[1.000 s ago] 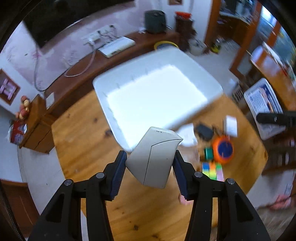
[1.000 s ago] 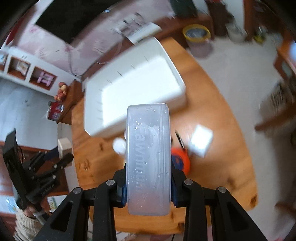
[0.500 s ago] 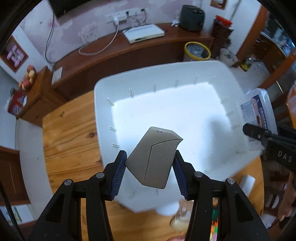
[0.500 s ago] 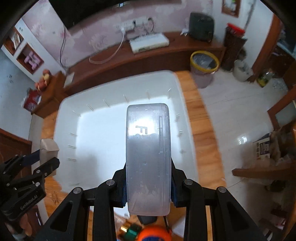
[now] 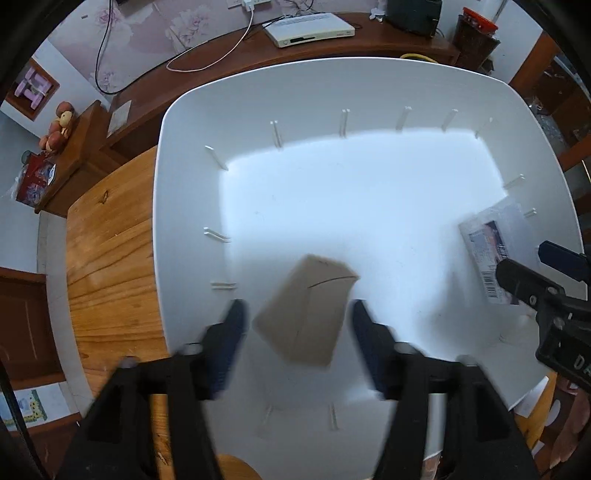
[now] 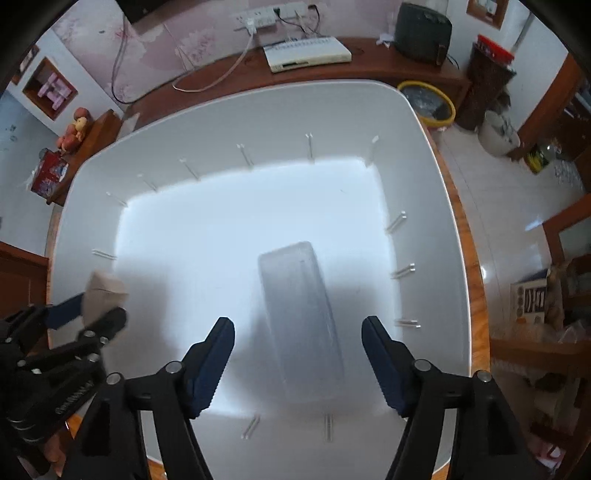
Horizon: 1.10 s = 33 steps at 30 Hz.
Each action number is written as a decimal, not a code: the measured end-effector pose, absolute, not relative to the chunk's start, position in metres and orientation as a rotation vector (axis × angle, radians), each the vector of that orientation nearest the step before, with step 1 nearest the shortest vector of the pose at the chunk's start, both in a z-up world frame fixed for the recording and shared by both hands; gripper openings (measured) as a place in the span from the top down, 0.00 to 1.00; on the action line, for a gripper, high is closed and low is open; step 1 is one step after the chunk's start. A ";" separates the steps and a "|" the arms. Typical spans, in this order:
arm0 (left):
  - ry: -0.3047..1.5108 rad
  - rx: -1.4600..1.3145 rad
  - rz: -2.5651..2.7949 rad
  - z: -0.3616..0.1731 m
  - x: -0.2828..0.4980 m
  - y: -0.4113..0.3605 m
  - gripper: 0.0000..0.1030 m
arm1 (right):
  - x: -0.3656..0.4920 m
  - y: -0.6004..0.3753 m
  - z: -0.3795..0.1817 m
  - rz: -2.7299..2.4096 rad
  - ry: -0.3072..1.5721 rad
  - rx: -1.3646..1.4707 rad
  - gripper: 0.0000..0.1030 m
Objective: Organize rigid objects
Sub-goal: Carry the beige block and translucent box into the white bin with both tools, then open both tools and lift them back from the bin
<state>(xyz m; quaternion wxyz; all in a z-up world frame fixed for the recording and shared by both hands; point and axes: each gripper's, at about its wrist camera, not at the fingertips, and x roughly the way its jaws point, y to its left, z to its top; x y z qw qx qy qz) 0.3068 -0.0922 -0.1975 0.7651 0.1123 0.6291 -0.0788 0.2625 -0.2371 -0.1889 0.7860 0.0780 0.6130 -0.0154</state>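
Both grippers hang over a big white bin [image 5: 192, 122], pointing down into it. In the left wrist view a beige wedge-shaped box [image 5: 306, 314] is blurred between the jaws of my left gripper [image 5: 297, 308]. Those jaws are opening, and a gap shows on each side of the box. My right gripper [image 6: 298, 324] is opening too. A clear plastic case [image 6: 299, 321] lies below and between its blue pads [image 6: 214, 362], untouched. The left wrist view shows that case [image 5: 491, 240] at the bin's right side, by the right gripper [image 5: 546, 291].
The bin [image 6: 439, 206] stands on a wooden table [image 5: 110, 258]. Behind it runs a dark sideboard with a white set-top box [image 5: 310, 29] and cables. A yellow-rimmed waste basket [image 6: 428, 103] stands on the tiled floor to the right.
Both grippers came over the bin and sank toward it. Each was shut on its object; now both sets of jaws stand apart and the beige box and clear case are let go.
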 end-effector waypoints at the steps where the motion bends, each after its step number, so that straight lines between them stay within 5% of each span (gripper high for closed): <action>1: 1.356 0.249 -0.168 -0.195 0.304 -0.093 0.11 | 0.261 -0.236 -0.187 -0.021 1.321 0.170 0.27; 33: 1.161 0.144 -0.188 -0.057 0.169 -0.085 0.11 | 0.100 -0.227 -0.059 0.044 1.055 0.131 0.27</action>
